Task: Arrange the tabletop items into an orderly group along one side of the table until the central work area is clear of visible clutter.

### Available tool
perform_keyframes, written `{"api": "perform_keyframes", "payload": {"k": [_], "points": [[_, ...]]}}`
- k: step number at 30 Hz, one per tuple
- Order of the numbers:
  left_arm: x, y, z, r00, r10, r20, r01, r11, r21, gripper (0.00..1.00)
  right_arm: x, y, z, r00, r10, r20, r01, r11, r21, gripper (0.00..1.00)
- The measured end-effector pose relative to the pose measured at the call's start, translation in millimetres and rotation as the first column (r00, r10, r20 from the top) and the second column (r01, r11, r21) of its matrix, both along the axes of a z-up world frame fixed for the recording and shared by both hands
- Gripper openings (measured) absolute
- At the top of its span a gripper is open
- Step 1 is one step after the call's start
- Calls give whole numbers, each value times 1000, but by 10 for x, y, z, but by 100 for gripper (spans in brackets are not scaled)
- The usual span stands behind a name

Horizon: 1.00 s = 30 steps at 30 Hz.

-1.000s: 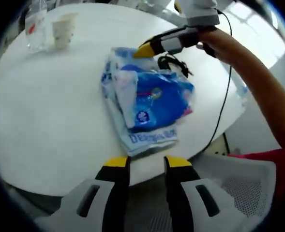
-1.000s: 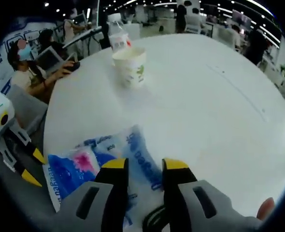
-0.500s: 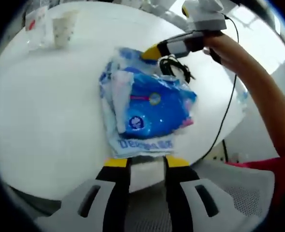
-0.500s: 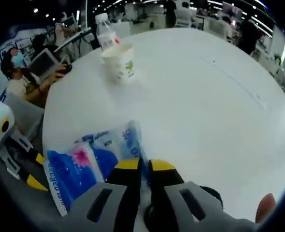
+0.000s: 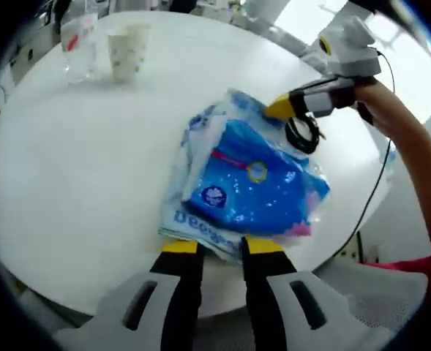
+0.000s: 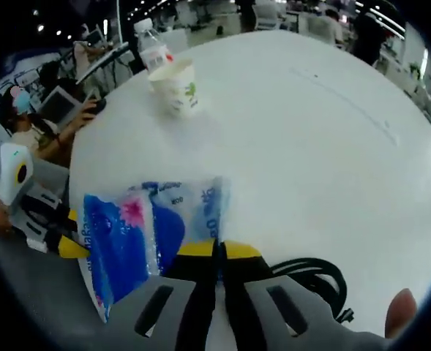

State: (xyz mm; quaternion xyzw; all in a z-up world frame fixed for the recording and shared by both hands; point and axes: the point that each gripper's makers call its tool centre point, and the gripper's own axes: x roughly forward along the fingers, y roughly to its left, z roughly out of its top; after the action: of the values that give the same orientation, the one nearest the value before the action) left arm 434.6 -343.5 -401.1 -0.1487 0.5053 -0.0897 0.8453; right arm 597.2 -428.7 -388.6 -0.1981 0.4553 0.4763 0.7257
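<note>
The right gripper (image 6: 216, 250) has closed its 2 jaws on the far edge of the blue tissue packs (image 5: 248, 175) since a second ago, so the stack looks ready to be dragged aside. The left gripper (image 5: 221, 247) has come up to the packs' near edge, jaws narrowly apart around it. The packs lie near the white table's (image 5: 69, 168) edge, with a black cable (image 6: 314, 278) beside them; a paper cup (image 5: 126, 51) and bottle (image 5: 78, 45) stand far off.

Sitting beyond the jaws in the right gripper view: round white table (image 6: 332, 131), open office stretching behind with ceiling lights (image 6: 135, 11) glowing, desks, a person working at a laptop (image 6: 58, 106). Glaring bright window light (image 5: 303, 14) in the left gripper view.
</note>
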Motion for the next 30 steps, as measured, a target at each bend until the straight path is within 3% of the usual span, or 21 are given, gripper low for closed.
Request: {"api": "perform_keyframes", "payload": {"k": [9, 12, 30], "points": [[148, 161, -10, 998, 46, 31, -47, 998, 35, 10, -64, -56, -48, 1000, 21, -12, -21, 1000, -7, 8], [184, 195, -2, 998, 42, 44, -45, 997, 57, 9, -70, -88, -72, 1000, 18, -10, -18, 1000, -17, 5], [643, 449, 119, 991, 11, 130, -26, 993, 113, 0, -227, -285, -41, 983, -151, -103, 153, 988, 11, 2]]}}
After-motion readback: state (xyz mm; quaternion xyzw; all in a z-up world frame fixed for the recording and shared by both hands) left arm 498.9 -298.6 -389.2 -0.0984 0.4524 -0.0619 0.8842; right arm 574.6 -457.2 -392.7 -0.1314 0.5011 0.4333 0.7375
